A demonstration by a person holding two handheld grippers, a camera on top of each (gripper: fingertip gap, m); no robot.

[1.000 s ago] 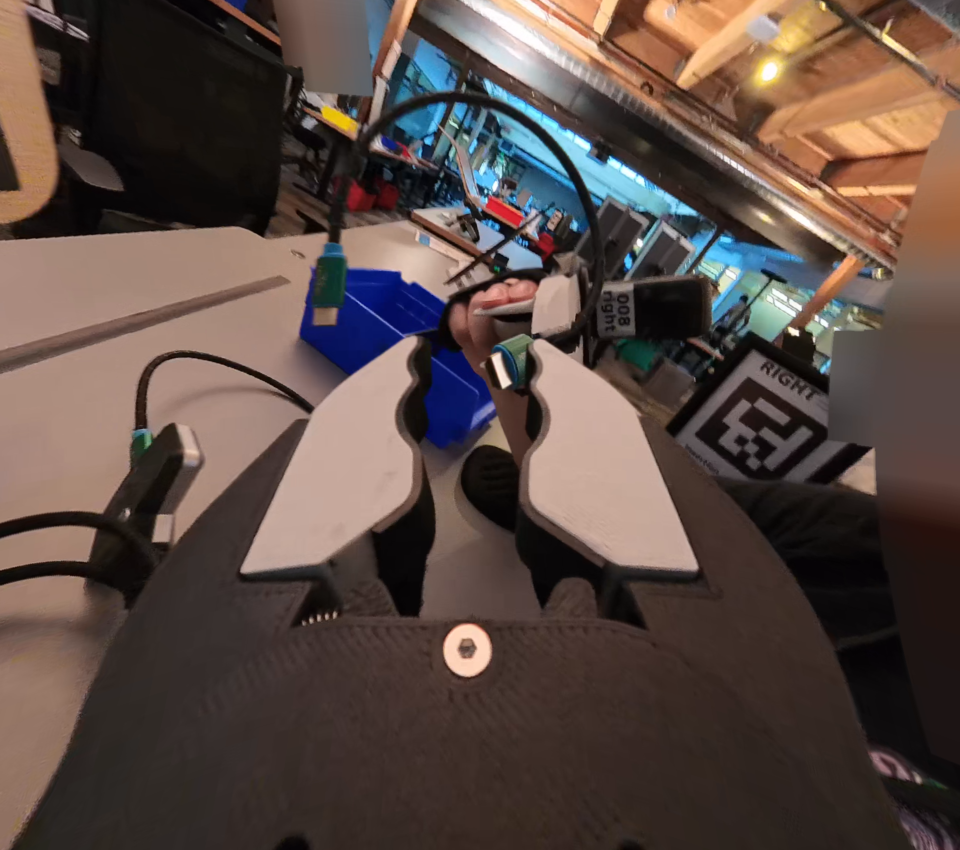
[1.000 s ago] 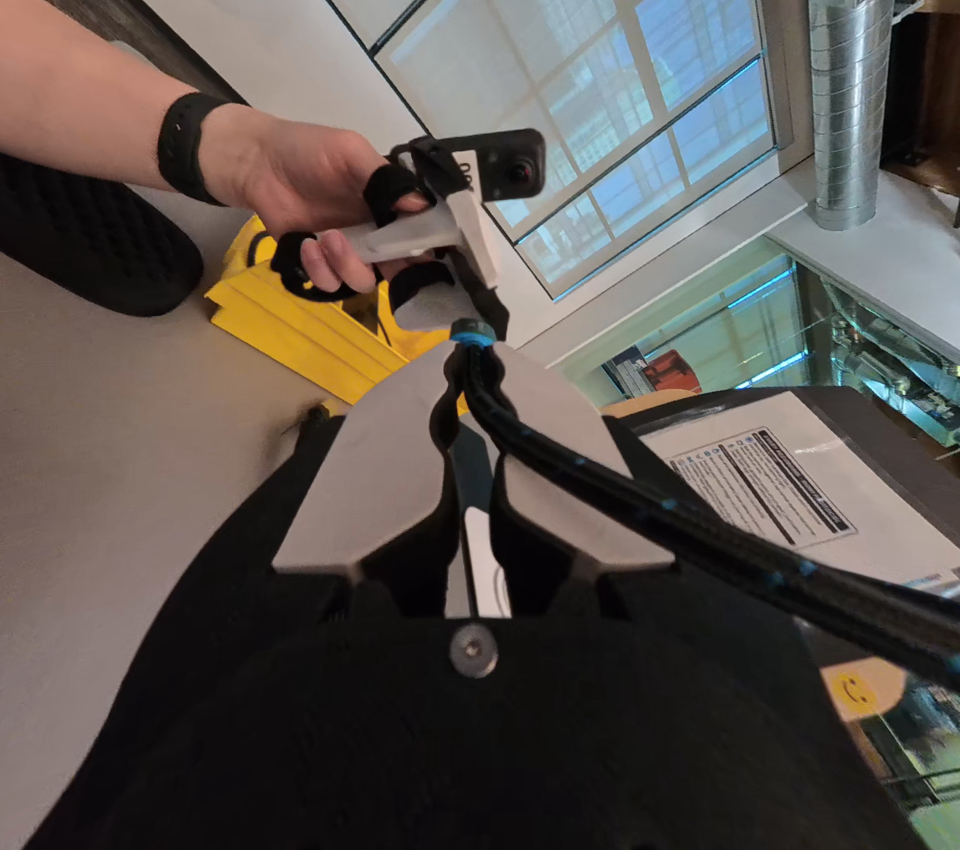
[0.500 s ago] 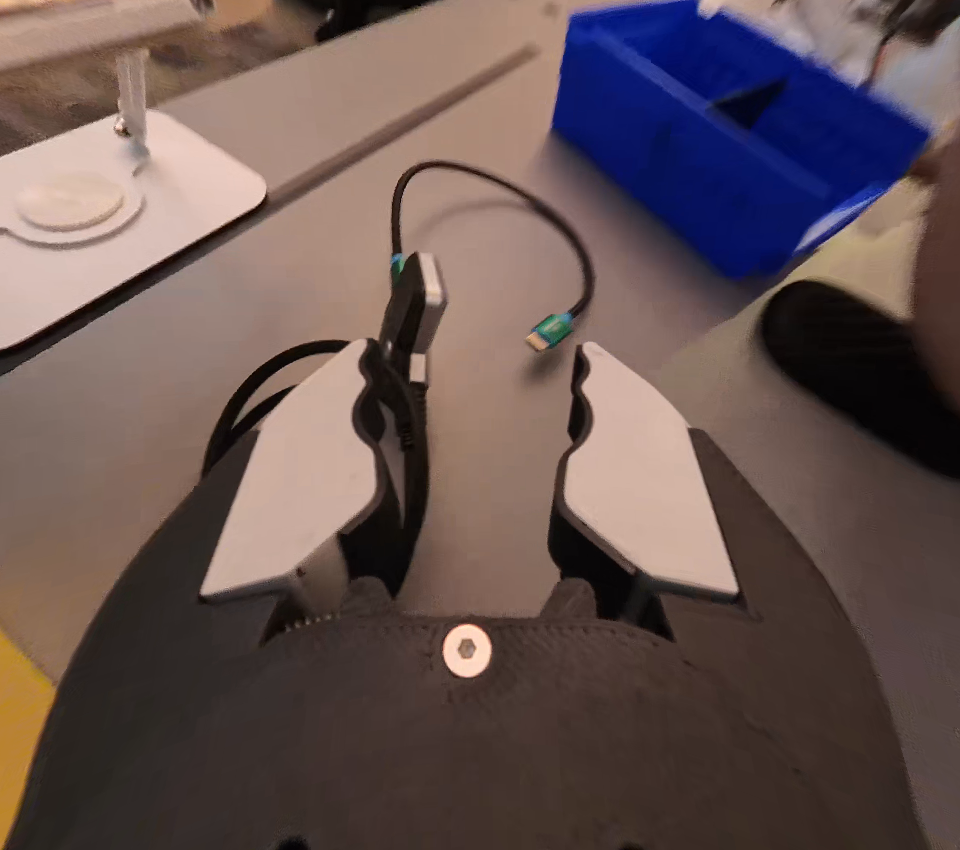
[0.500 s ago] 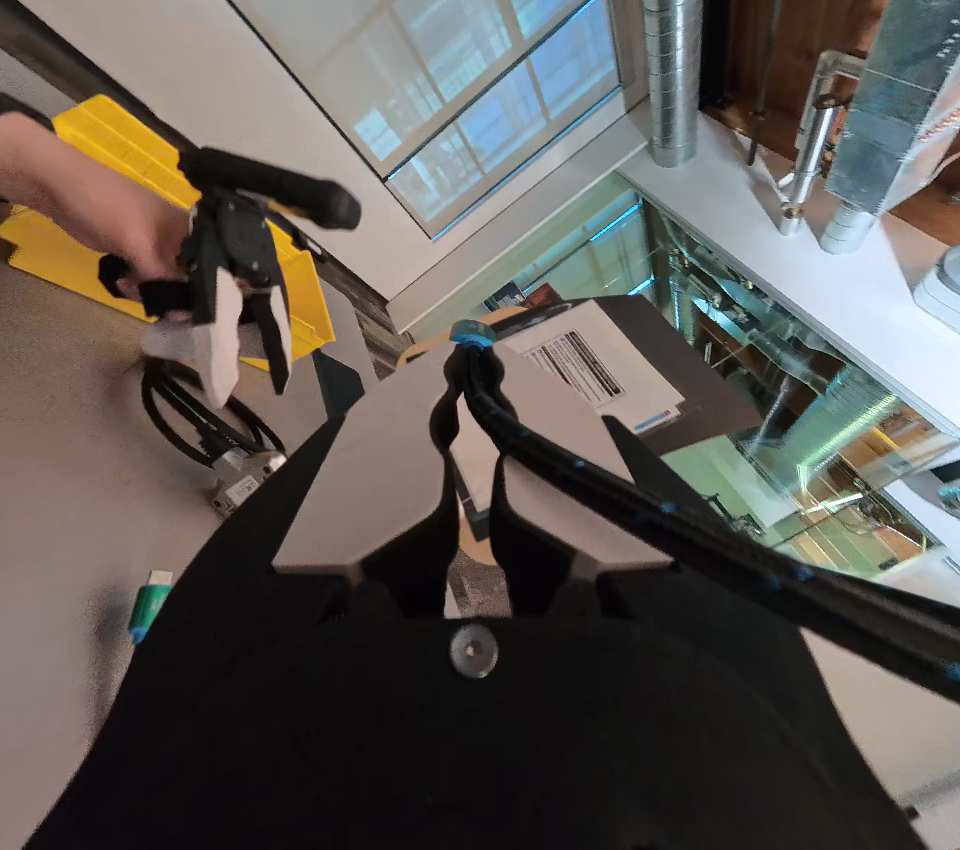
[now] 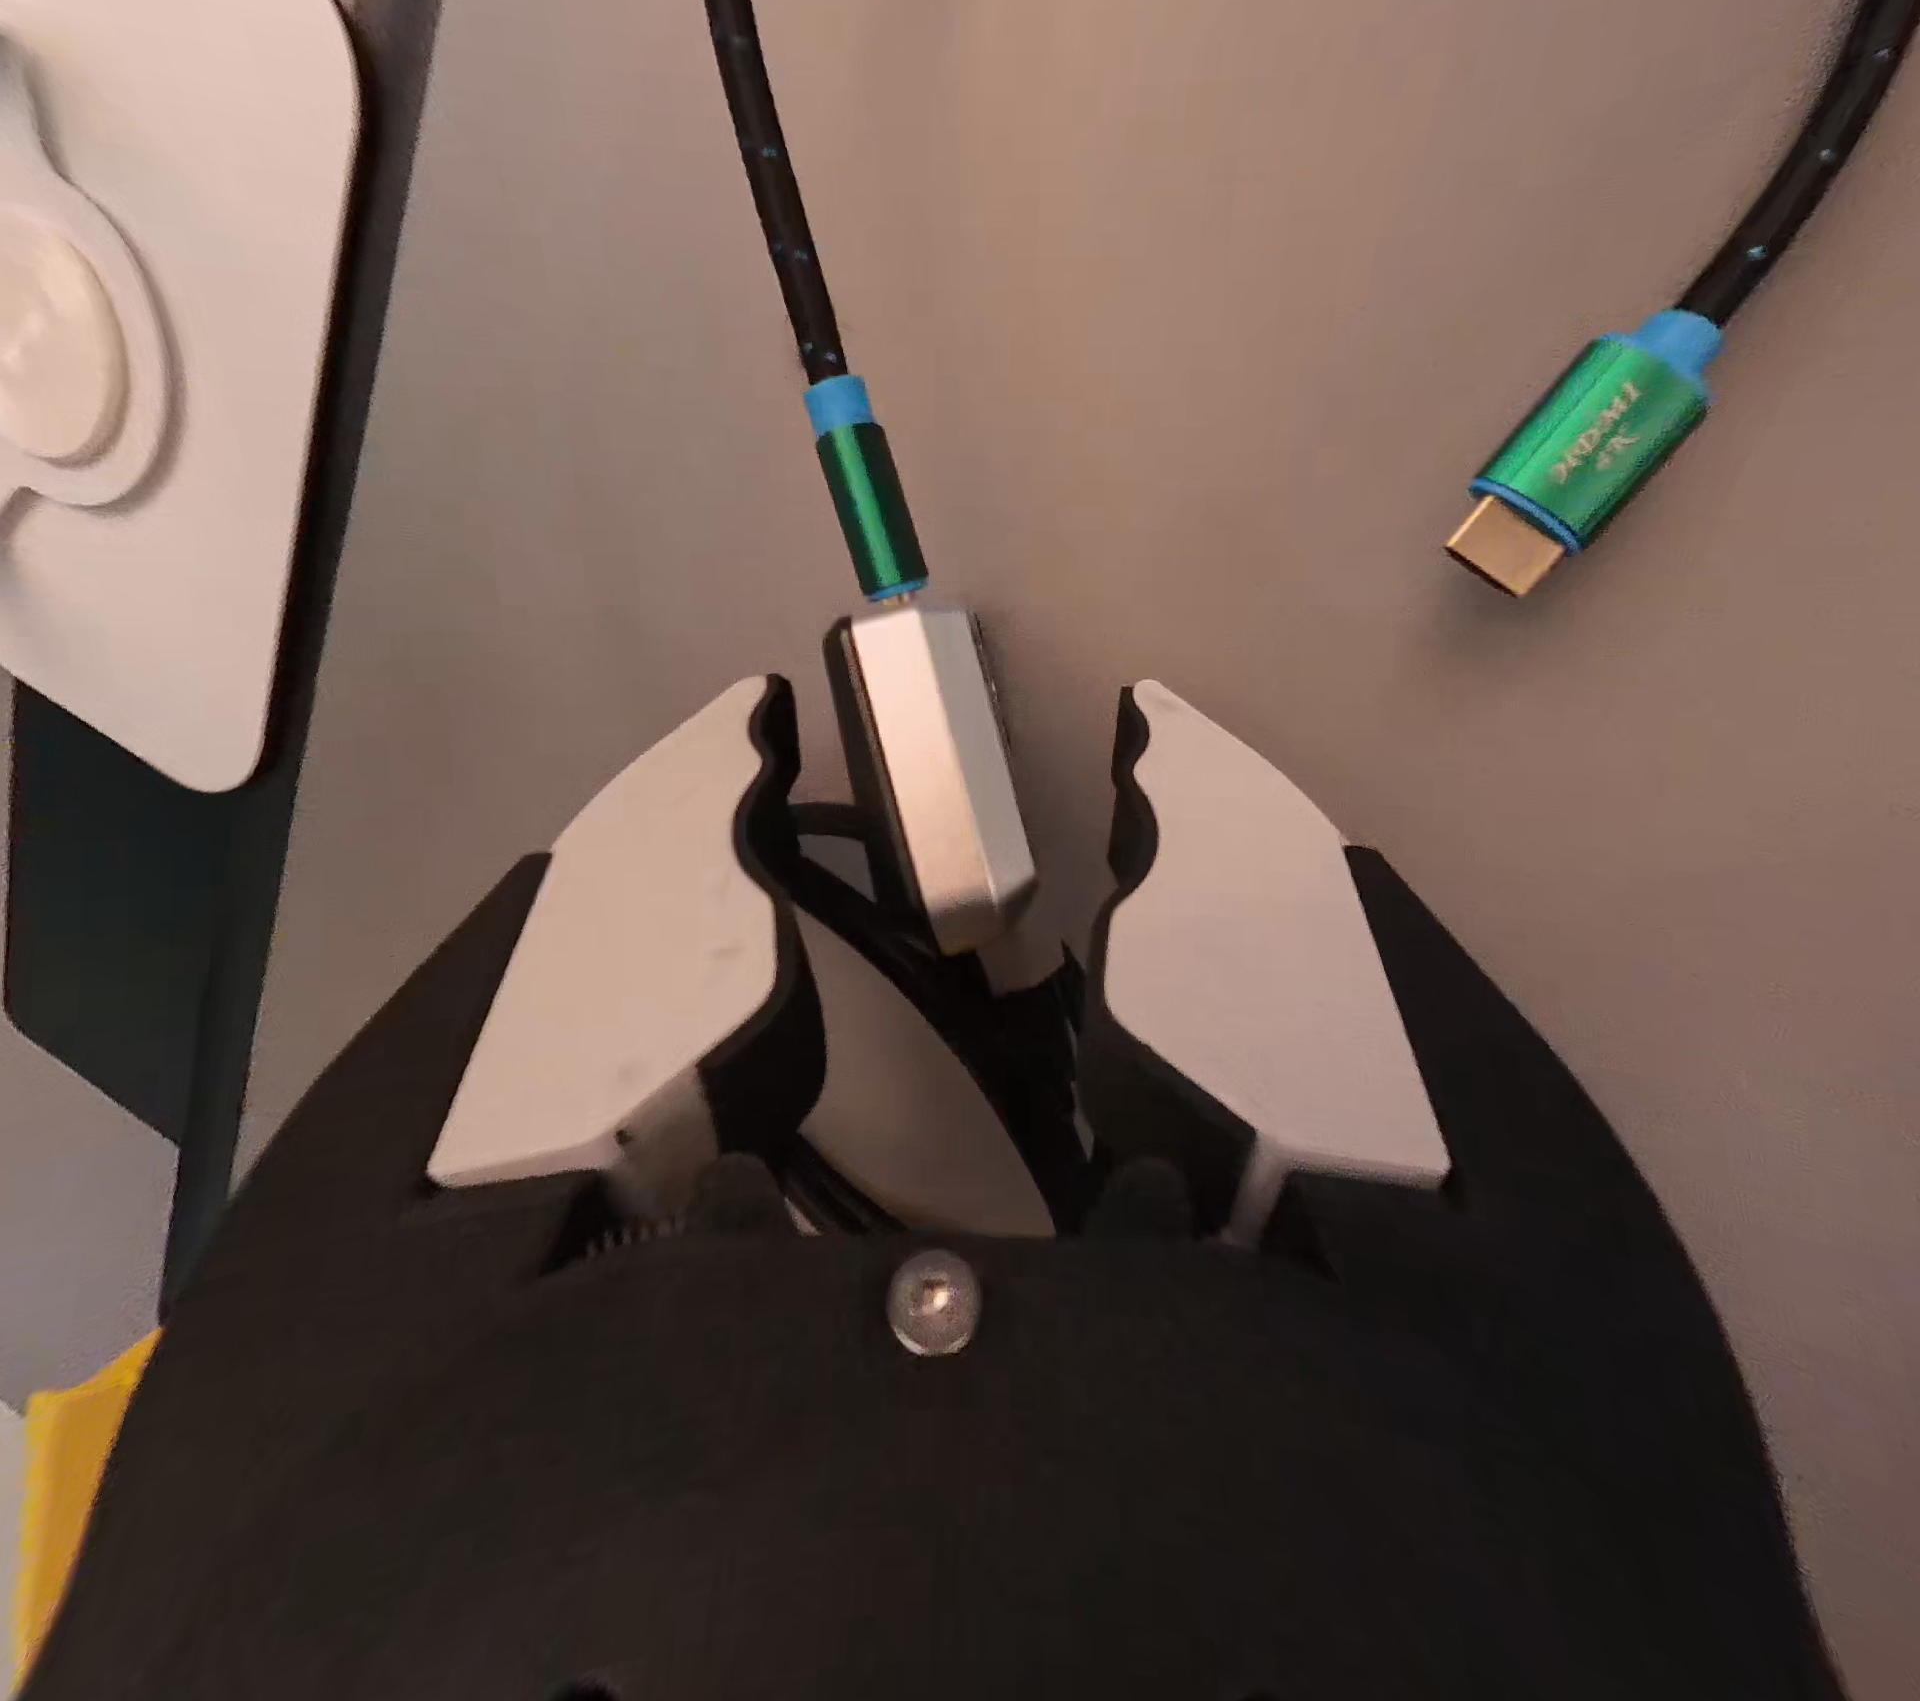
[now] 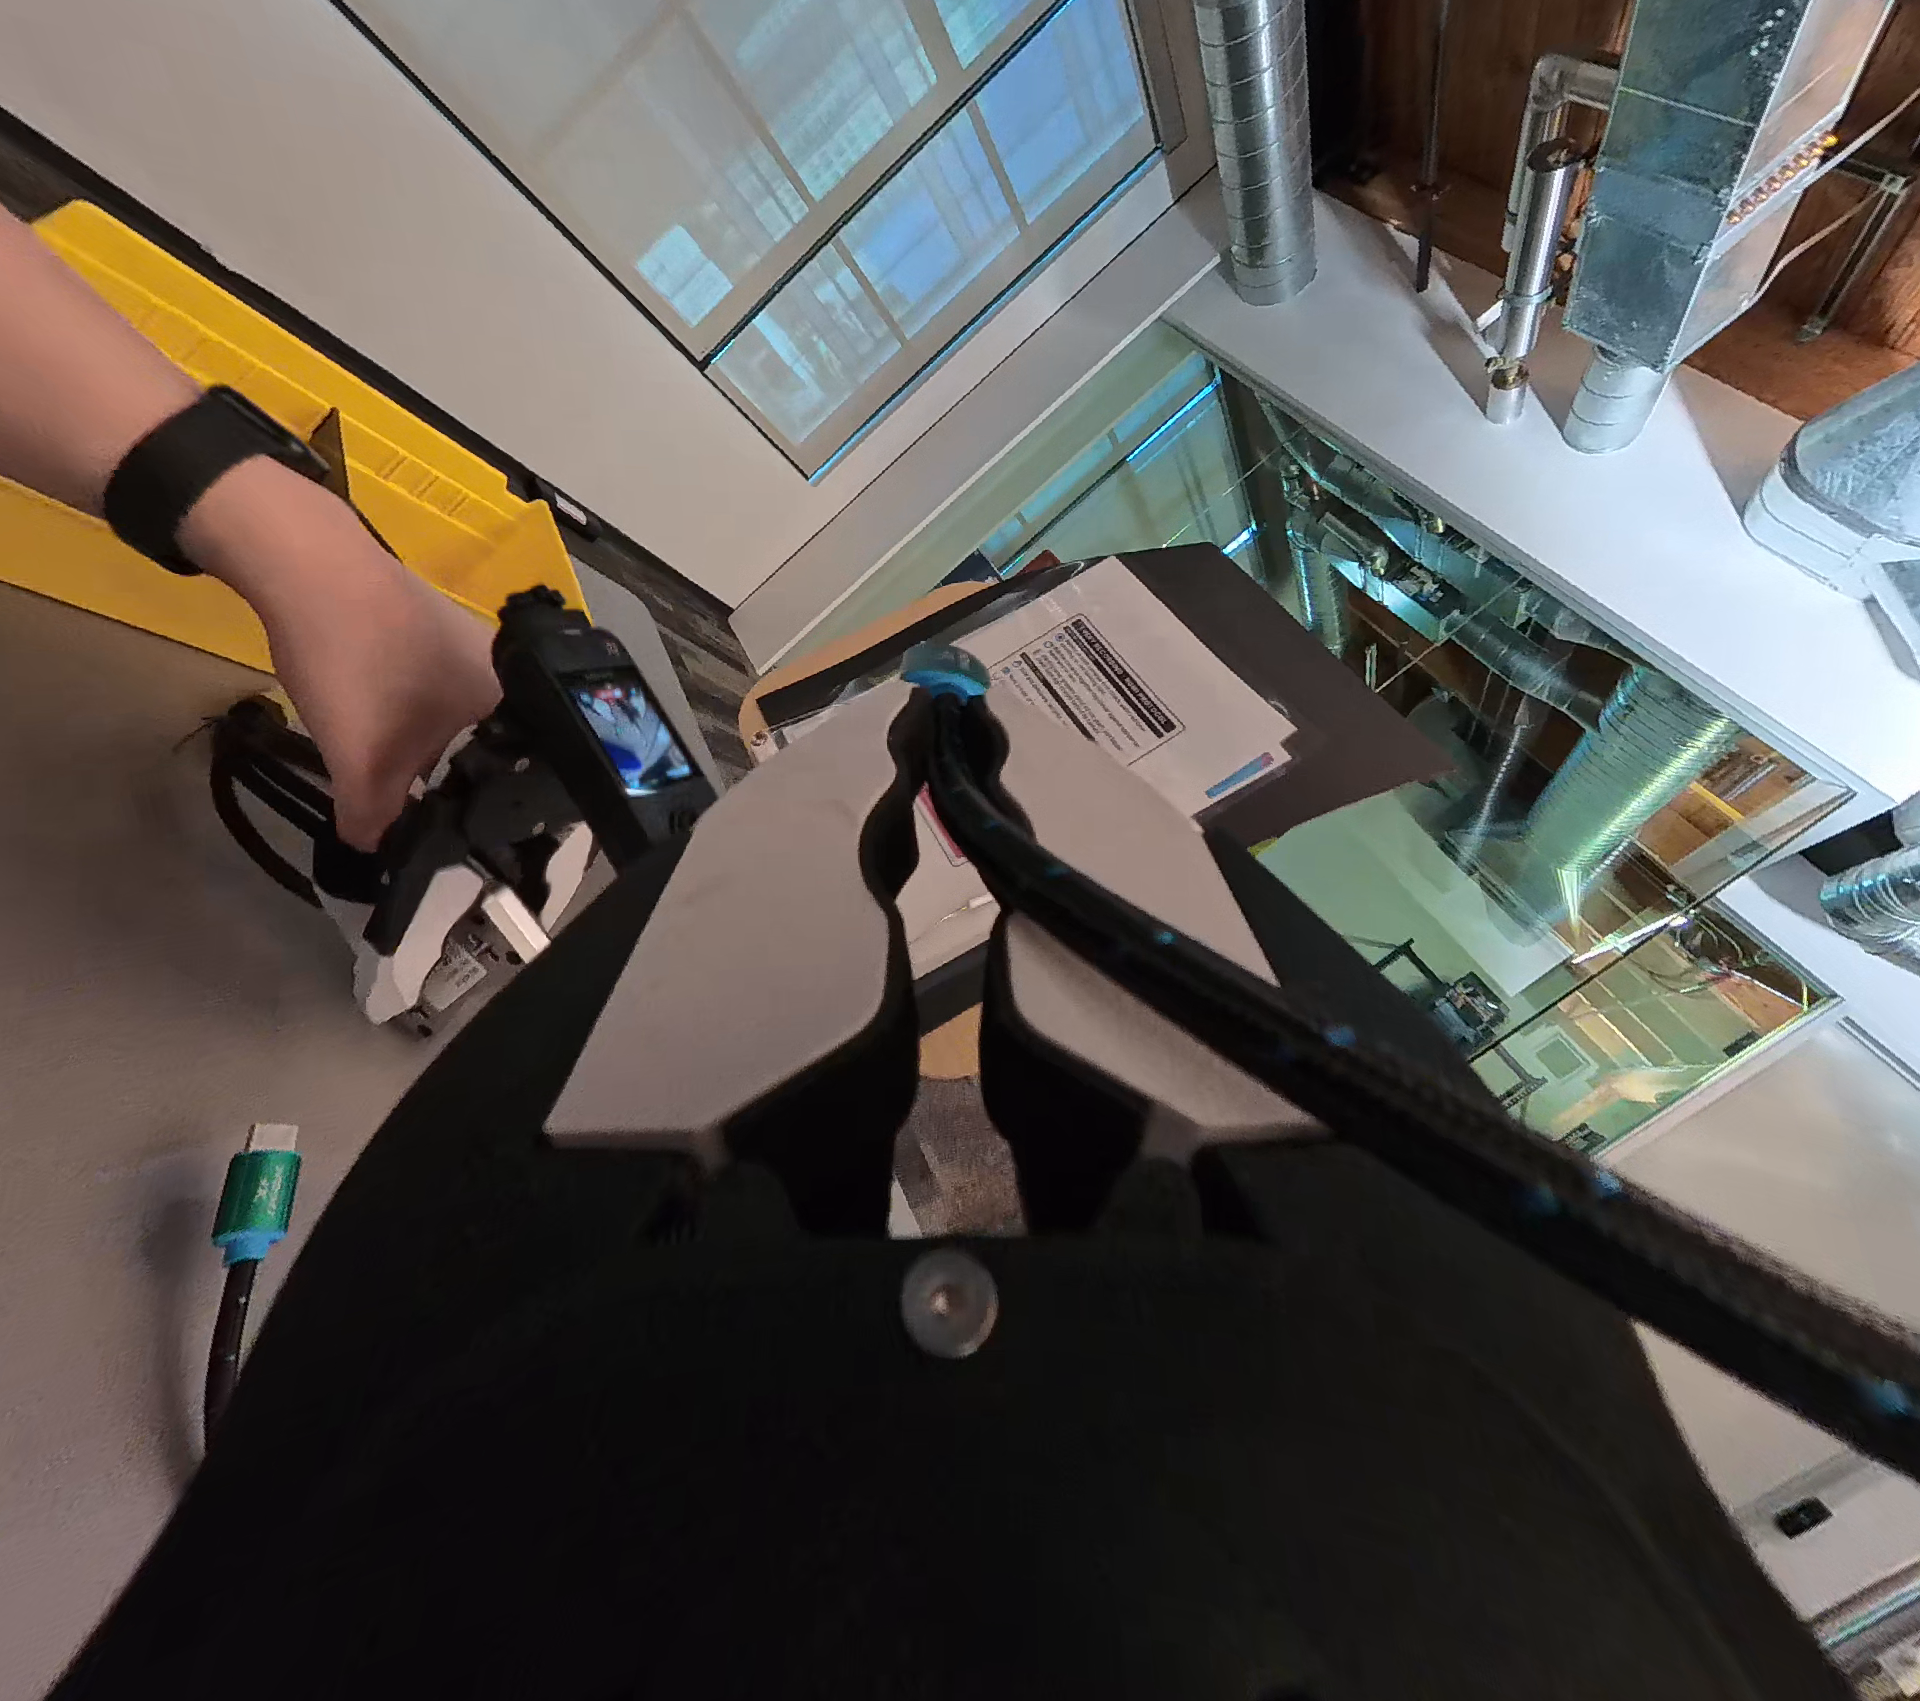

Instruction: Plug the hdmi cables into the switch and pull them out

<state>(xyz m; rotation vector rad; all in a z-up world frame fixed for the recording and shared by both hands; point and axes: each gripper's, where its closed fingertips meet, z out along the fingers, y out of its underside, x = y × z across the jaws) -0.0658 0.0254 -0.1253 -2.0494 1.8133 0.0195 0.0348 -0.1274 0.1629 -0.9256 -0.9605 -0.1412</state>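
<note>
Grey tabletop [image 5: 1299,93] fills the left wrist view. On it the left gripper [image 5: 951,706] is spread wide around the silver switch [image 5: 935,778], its fingers clear of both sides; one HDMI cable [image 5: 868,498] is plugged into the switch's far end. A loose green plug [image 5: 1579,451] lies to the right. The right gripper [image 6: 940,716] is clamped on a braided cable [image 6: 1195,955], whose plug is hidden beyond the fingertips. A yellow bin [image 6: 312,446] sits beyond.
</note>
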